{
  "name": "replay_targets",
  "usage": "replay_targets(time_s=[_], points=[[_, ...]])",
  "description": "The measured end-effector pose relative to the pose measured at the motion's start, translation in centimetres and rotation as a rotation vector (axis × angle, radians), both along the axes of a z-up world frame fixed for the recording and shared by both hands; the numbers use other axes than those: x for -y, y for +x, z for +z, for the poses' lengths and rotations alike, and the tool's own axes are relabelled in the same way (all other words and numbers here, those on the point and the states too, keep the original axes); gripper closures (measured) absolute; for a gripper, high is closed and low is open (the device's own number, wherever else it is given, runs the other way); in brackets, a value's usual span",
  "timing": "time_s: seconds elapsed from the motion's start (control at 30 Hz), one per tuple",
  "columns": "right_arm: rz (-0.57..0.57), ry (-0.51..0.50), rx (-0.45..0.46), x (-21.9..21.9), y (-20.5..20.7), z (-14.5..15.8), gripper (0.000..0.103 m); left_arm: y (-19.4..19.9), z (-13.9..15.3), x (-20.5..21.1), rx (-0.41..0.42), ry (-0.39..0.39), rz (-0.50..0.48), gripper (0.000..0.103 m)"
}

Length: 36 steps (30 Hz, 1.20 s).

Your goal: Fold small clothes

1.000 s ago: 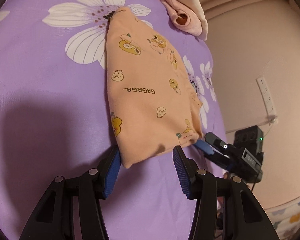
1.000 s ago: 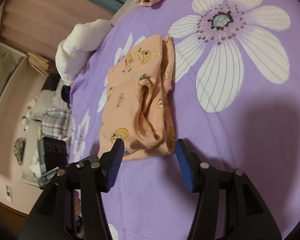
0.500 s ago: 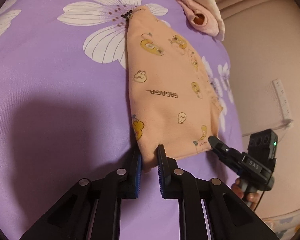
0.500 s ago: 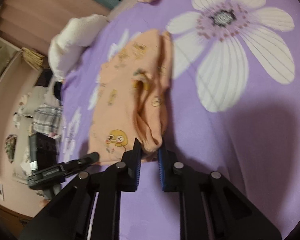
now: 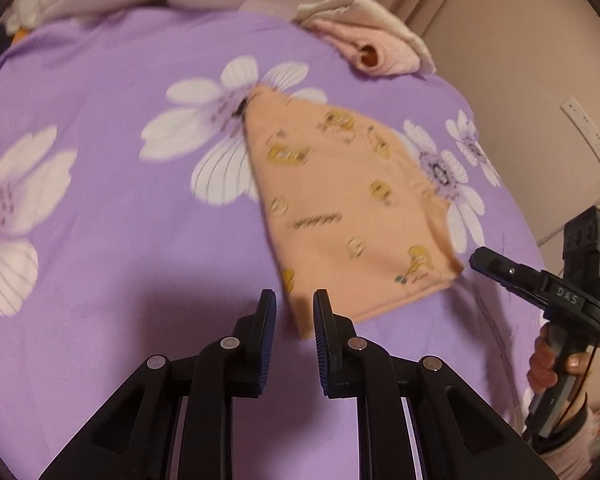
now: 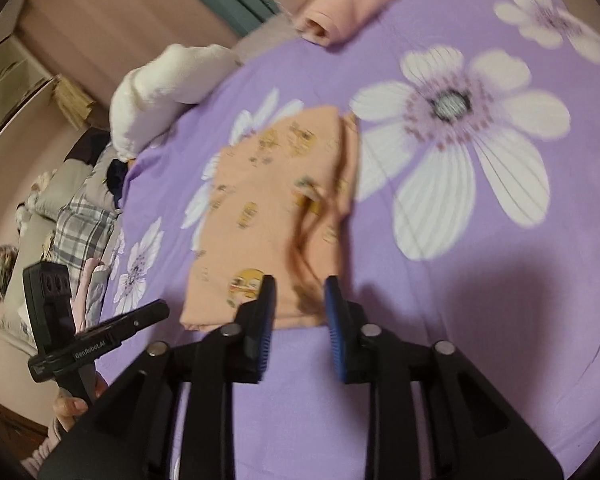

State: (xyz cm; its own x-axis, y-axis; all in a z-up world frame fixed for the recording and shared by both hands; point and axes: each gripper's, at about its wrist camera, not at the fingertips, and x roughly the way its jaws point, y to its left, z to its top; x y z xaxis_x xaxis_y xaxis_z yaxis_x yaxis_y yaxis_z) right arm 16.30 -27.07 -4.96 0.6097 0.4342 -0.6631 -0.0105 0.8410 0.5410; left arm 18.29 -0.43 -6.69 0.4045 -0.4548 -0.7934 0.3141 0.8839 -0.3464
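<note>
Garment, peach, printed with small cartoon figures, is lying flat on the purple flowered bedspread, already doubled over along one side. Judged handling: light, limp knit; it is likely sagging and sliding on the smooth cover once lifted, so a pinch at the two near corners looks best, taking all layers together.

Left gripper: jaws are standing a little apart, the near corner of the cloth lying between the blue pads; whether they are pressing it cannot be told, since a gap is showing on both sides of the cloth.

Right gripper: jaws are standing somewhat wider apart, straddling the folded near edge, not clenching it.

Each gripper is showing in the other's view, just beside the opposite near corner.

Beyond the garment: a rolled pink cloth is resting at the far edge of the bed, and a white pillow is lying to the side. Motion blur is softening both views.
</note>
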Motion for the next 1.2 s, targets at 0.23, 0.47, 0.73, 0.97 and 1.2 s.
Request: replay_targets(time_s=[0.23, 0.47, 0.73, 0.97, 1.2], points=[[0.064, -0.031, 0.039, -2.8, 2.1, 0.5, 0.064, 1.7, -0.2, 2.3, 0.025, 0.046, -0.022, 0.088], [0.068, -0.110, -0.088, -3.3, 4.6, -2.7, 0.067, 3.2, -2.3, 4.2, -0.002, 0.127, -0.057, 0.086], [0.023, 0.004, -0.065, 0.0, 4.7, -0.7, 0.036, 5.0, -1.5, 0.7, -0.059, 0.001, 0.031, 0.039], [-0.034, 0.143, -0.101, 3.6, 5.9, -1.8, 0.035, 7.8, -3.0, -2.1, -0.178, -0.170, 0.099, 0.039], [-0.045, 0.219, -0.122, 4.7, 7.1, -3.1, 0.035, 9.3, -3.6, -1.0, -0.202, -0.248, 0.064, 0.039]])
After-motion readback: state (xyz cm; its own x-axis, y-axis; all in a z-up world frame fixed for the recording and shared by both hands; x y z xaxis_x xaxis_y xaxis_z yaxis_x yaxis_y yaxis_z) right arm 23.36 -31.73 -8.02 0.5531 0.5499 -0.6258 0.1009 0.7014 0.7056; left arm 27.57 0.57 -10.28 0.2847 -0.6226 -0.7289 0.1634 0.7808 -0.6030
